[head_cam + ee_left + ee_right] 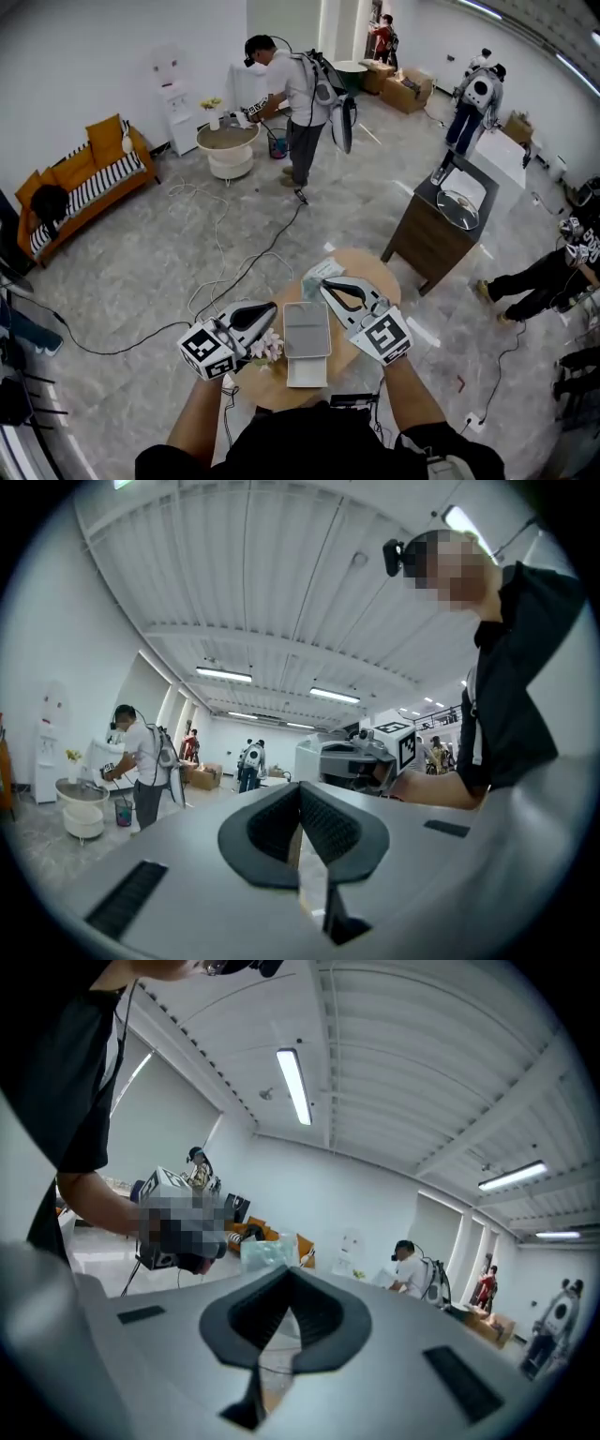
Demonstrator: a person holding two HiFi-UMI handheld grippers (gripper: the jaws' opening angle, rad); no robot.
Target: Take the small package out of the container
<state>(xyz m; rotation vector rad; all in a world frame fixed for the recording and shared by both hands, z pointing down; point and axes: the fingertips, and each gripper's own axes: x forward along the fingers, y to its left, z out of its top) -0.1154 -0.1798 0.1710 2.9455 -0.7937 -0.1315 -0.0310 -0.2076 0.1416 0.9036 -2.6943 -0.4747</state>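
Above a round wooden table (380,281) I hold both grippers raised and about level. In the head view my right gripper (325,285) is shut on a small, clear greenish package (322,271), held by its edge. In the right gripper view the package (265,1252) pokes up past the closed jaw tips of the right gripper (286,1274). The grey rectangular container (307,328), with a white part at its near end, lies on the table between the grippers. My left gripper (270,308) hangs at its left and looks shut, nothing in it; its own view shows the left gripper (300,789) with tips touching.
A small bunch of pink flowers (267,347) sits on the table beside the container. Black cables (234,272) trail over the floor. A dark cabinet with a sink (441,220) stands to the right, an orange sofa (84,178) at far left. Other people work around the room.
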